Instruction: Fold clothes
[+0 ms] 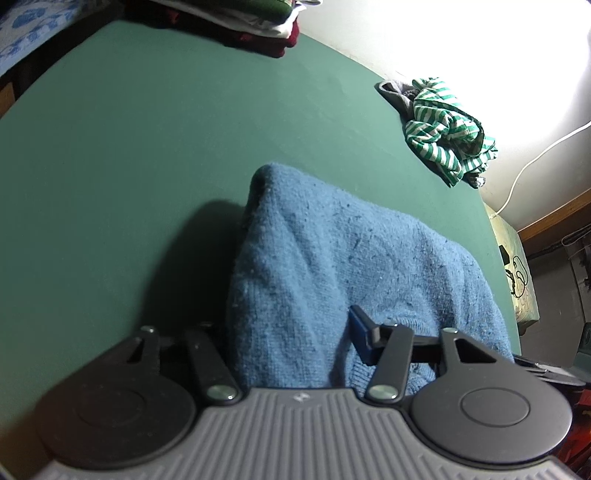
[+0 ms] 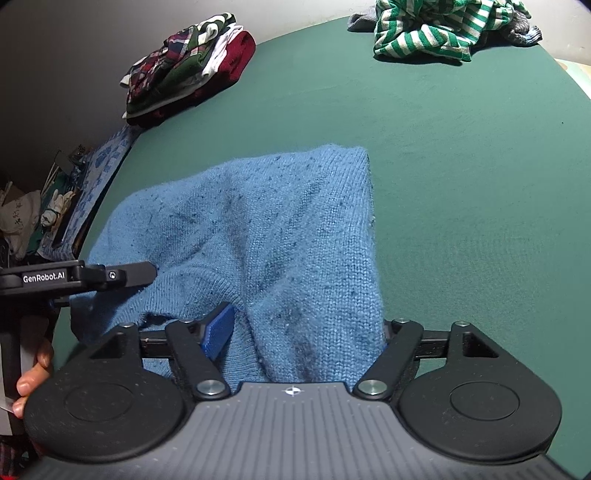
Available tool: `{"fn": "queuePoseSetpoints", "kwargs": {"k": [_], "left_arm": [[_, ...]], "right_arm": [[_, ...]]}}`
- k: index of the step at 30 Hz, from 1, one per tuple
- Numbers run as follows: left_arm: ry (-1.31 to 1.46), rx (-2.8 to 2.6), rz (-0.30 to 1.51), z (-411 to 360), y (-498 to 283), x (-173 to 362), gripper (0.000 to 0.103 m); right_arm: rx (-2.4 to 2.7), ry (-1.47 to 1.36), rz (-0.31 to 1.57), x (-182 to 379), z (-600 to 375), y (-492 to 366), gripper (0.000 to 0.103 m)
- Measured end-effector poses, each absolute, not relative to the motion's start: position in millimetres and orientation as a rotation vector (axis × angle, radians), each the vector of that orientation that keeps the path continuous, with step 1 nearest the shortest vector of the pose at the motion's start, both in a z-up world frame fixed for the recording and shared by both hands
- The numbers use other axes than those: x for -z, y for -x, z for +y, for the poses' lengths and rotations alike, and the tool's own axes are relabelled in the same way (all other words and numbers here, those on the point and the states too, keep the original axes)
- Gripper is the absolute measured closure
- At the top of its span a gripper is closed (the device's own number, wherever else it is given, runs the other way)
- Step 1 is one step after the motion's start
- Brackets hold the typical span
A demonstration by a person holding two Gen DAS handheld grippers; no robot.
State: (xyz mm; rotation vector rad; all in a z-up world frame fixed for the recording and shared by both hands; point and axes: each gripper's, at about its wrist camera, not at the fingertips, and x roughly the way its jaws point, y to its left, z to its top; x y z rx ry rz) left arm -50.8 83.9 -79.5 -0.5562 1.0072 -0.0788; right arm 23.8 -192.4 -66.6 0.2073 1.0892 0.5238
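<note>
A blue knitted sweater (image 1: 332,251) (image 2: 266,229) lies doubled over on the green table (image 1: 147,147) (image 2: 461,184), and its near part is heaped up against both grippers. My left gripper (image 1: 295,317) stands open, with a thick bunch of the sweater between its jaws. One blue pad (image 1: 360,332) shows bare and the other finger is hidden under the cloth. My right gripper (image 2: 306,317) is open too, wide around another bunch of the sweater. Its left pad (image 2: 219,328) is uncovered and its right finger is buried. In the right wrist view, a finger (image 2: 129,275) of the left gripper touches the sweater's left edge.
A crumpled green-and-white striped garment (image 1: 447,129) (image 2: 424,29) and a grey one (image 1: 397,94) lie at the table's far edge. A stack of folded clothes (image 2: 184,66) (image 1: 258,22) sits at the far corner. A hand (image 2: 33,373) holds the left gripper's handle. Clutter lies beyond the table's left side.
</note>
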Motion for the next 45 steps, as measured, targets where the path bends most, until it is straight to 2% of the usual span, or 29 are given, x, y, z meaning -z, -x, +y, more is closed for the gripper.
{"fn": "queuePoseSetpoints", "kwargs": {"k": [5, 6, 8, 11, 14, 18, 21, 25, 28, 30, 34, 41, 45], "left_arm": [[0.541, 0.078, 1.005, 82.8, 50.6, 79.8, 0.046], [0.539, 0.078, 1.005, 82.7, 50.6, 79.9, 0.046], [0.534, 0.078, 1.005, 82.5, 50.6, 80.1, 0.046], [0.527, 0.078, 1.004, 82.2, 50.5, 80.3, 0.044], [0.512, 0.078, 1.004, 81.8, 50.4, 80.5, 0.041], [0.492, 0.083, 1.000, 80.8, 51.3, 80.4, 0.039], [0.475, 0.086, 0.996, 78.8, 51.7, 80.2, 0.039], [0.457, 0.091, 0.995, 77.4, 52.0, 79.6, 0.040], [0.454, 0.097, 0.991, 76.4, 52.6, 78.0, 0.045], [0.452, 0.097, 0.986, 74.7, 53.5, 76.5, 0.048], [0.443, 0.083, 0.984, 70.7, 52.4, 75.2, 0.049], [0.420, 0.075, 0.980, 69.0, 53.2, 75.1, 0.049], [0.401, 0.065, 0.976, 67.7, 54.7, 74.7, 0.045]], "right_arm": [[-0.508, -0.231, 1.094, 66.5, -192.3, -26.8, 0.025], [-0.501, -0.233, 1.098, 66.2, -193.1, -27.6, 0.028], [-0.492, -0.254, 1.110, 66.5, -196.8, -29.6, 0.042], [-0.491, -0.340, 1.140, 69.7, -209.1, -33.3, 0.047], [-0.491, -0.378, 1.145, 71.0, -211.5, -33.2, 0.042], [-0.495, -0.390, 1.137, 69.9, -206.4, -30.1, 0.028], [-0.479, -0.377, 1.135, 68.5, -201.6, -30.3, 0.028], [-0.447, -0.379, 1.152, 68.9, -206.8, -33.8, 0.051], [-0.450, -0.364, 1.156, 68.8, -207.1, -33.9, 0.055], [-0.453, -0.355, 1.158, 68.8, -207.3, -33.9, 0.055], [-0.461, -0.326, 1.156, 68.4, -205.1, -33.8, 0.053], [-0.481, -0.213, 1.088, 67.1, -190.4, -24.1, 0.038], [-0.481, -0.227, 1.072, 68.9, -192.2, -22.7, 0.037]]}}
